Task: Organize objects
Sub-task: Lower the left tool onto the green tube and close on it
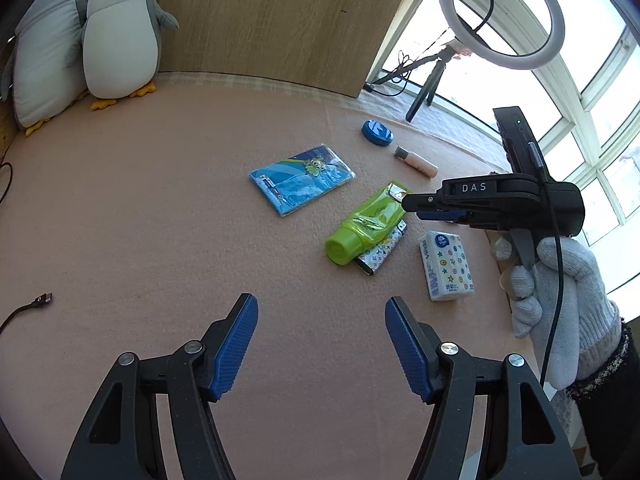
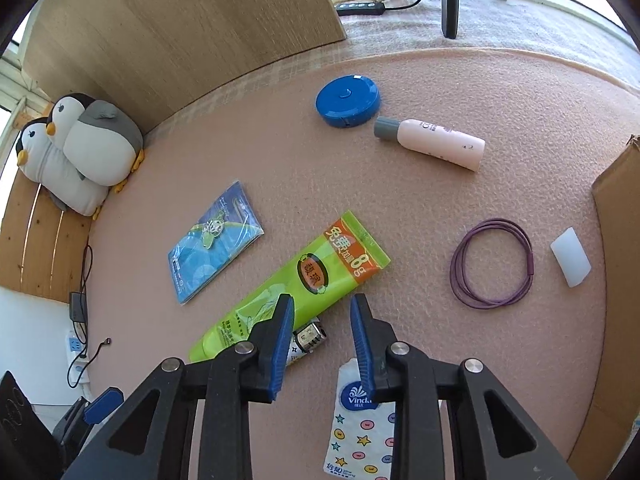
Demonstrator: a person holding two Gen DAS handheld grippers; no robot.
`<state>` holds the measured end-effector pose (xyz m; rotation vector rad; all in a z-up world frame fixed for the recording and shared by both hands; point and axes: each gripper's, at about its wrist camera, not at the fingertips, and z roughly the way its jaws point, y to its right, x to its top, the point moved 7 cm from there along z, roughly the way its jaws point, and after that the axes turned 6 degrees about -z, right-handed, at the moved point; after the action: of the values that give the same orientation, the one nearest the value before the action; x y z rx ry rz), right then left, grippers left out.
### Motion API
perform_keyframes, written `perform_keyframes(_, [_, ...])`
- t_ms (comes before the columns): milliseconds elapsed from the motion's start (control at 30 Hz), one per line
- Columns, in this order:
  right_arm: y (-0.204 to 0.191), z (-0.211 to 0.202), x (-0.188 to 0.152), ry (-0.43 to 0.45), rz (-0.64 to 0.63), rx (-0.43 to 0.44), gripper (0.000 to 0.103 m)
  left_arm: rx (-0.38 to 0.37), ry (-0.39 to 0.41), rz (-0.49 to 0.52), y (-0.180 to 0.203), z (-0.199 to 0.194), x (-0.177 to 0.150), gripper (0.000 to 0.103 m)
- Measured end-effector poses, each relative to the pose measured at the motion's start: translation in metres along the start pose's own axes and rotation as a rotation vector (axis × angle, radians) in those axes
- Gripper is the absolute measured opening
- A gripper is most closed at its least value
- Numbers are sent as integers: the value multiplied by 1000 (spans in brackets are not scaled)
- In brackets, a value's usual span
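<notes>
Both grippers, left (image 1: 321, 344) and right (image 2: 322, 340), are hanging open and empty over the mat (image 2: 440, 208), the right lining up above the green tube (image 2: 296, 284) for pickup.

The left wrist camera is looking forward from low over the pink bench (image 1: 160, 220), facing the wooden back panel (image 1: 280, 20). The right wrist camera is looking steeply down from nearer. Both views are sharing the green tube (image 1: 366, 224) (image 2: 292, 284) and the blue packet (image 1: 300, 178) (image 2: 216, 242).
</notes>
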<state>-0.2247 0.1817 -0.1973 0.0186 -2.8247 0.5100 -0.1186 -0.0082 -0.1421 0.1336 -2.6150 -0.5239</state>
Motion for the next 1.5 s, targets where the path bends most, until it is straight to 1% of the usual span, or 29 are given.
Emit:
perform_keyframes(100, [10,-8,-5,8,11,-26,26,-13,-3,9,3,2,3,68])
perform_keyframes(233, [30,-18,-14,20,61,-19,26,-52,-24,36,22,16,6,67])
perform_keyframes(300, [37,-20,-15,22,85,2,26,-64,-38,45,30,25,8,66])
perform_keyframes(367, [37,-21,-14,24,97,19,26,-76,-53,54,39,33,9,62])
perform_keyframes(433, [32,-19,-12,24,81,18,26,-84,-64,70,47,40,10,61])
perform_keyframes(533, [26,-8,-7,7,85,35,26,-74,-65,105,55,45,11,61])
perform_keyframes(600, [21,1,-4,-5,95,62,26,-56,-59,136,58,48,15,61])
perform_keyframes(700, [14,12,-1,-20,87,58,26,-27,-49,152,54,55,26,61])
perform_keyframes(800, [8,15,3,-19,79,55,26,-30,-53,134,47,63,36,60])
perform_keyframes(933, [3,9,7,8,106,109,26,-37,-75,117,40,77,43,57])
perform_keyframes(1000, [2,10,8,11,109,98,27,-43,-90,112,39,86,46,55])
perform_keyframes(1100, [1,20,7,-14,121,100,27,-39,-117,107,38,102,47,49])
perform_keyframes(1233, [-6,24,8,-6,121,115,27,-61,-154,95,38,117,46,36])
perform_keyframes(1467, [-29,33,10,-11,65,130,25,-61,-151,97,32,113,35,34])
perform_keyframes(1500, [-33,34,9,-16,57,133,23,-60,-153,98,30,111,32,34])
